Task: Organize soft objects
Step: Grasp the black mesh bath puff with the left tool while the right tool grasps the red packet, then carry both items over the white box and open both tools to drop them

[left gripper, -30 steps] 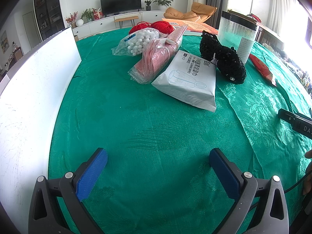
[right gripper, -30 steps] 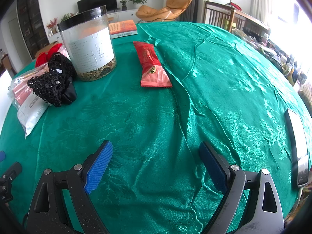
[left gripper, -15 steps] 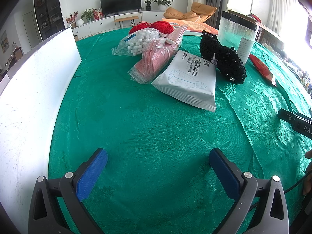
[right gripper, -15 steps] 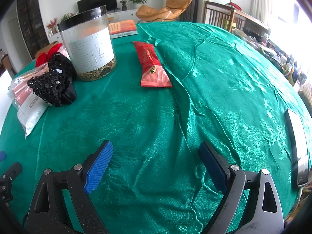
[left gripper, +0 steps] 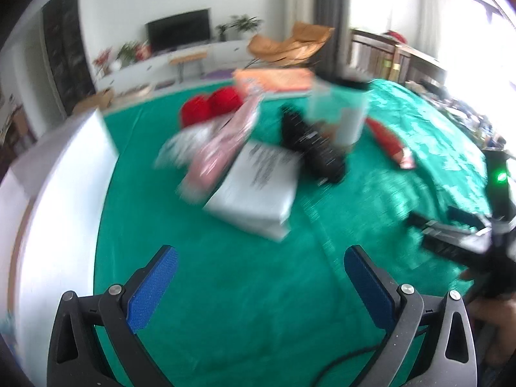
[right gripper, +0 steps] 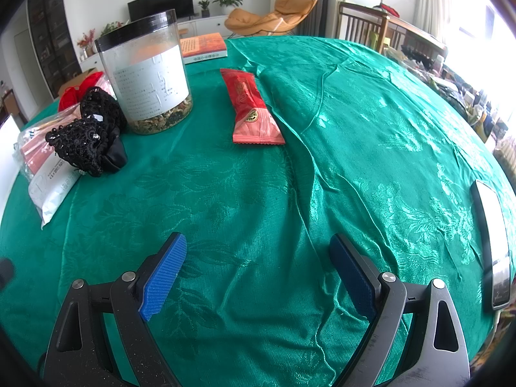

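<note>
Starting the sort means picking one soft thing first, and nothing is held yet: the left claw (left gripper: 258, 277) stands wide and empty above the green patterned tablecloth surface (left gripper: 245, 306), and the right claw (right gripper: 258, 267) is likewise wide and empty over bare cloth. The left wrist view is smeared, so detail there is uncertain. Nearest to the left claw lies the flat white plastic-wrapped pack (left gripper: 258, 190), with the pink film packet (left gripper: 219, 148) just beside it and the black beaded lace pouch (right gripper: 87, 135) touching its far end. Judging from this, the white pack is the easiest first grasp: approach low, straddle its near edge and pinch firmly, since slack film may slip. The clear jar with a black lid (right gripper: 148, 74) stands close behind the pouch and could be knocked.
</note>
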Demonstrator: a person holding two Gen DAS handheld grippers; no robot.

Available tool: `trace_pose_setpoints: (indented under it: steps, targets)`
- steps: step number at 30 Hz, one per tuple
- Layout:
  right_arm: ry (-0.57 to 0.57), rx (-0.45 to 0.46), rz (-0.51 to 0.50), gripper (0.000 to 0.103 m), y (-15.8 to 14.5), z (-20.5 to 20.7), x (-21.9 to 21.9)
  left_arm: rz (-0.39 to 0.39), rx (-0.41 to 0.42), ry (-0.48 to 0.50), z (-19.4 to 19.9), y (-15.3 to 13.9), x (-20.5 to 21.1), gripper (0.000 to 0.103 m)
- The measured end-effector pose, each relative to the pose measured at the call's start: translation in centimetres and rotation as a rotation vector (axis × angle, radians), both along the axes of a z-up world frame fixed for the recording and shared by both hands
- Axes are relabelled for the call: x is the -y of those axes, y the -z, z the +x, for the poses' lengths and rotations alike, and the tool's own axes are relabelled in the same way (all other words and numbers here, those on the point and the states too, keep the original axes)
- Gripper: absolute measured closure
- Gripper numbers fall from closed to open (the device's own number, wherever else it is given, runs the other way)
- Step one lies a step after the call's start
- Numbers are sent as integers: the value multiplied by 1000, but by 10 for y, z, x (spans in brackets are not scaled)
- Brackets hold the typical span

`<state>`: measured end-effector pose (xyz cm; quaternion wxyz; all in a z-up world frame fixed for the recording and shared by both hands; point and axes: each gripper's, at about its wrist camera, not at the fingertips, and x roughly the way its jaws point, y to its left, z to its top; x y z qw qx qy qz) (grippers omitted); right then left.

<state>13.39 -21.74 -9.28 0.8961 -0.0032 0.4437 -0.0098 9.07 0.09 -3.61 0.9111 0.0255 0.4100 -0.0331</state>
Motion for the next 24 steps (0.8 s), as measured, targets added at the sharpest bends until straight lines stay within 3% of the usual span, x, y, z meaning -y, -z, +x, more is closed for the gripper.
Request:
trace_pose_setpoints:
  steps: [5,7,10,12,13,14,17,21,22,23,24]
  targets:
    - [-3,-2,6,11,0,0,0,60,-15,46,63,-7,39,1]
    - [-3,-6,60,12,-5,3,9,86,-50,50,94,1,51,1]
    - [64,126,241,12,-27,0,40,160,-91,53,129,15,65,1]
    - [97,171,251,12,-40,13,55,180,-96,48,140,22,68,3]
    - [75,155,244,13,-43,27,58,168,-101,48,144,24,67,13]
    - [46,131,235,13,-45,42,58,152,-107,51,146,26,67,31]
    - [-35,56,198,14,-42,84,45,67,-147,64,155,32,58,62]
    - [-141,41,166,15,-28,119,17,6,-141,46,155,31,49,71]
    - [-159,24,168,22,-22,126,11,-14,-140,44,153,29,46,73]
    - [-174,-3,167,52,-14,131,8,-37,-138,40,148,27,43,74]
    - [-179,-45,154,72,-8,135,6,-64,-133,34,143,23,39,74]
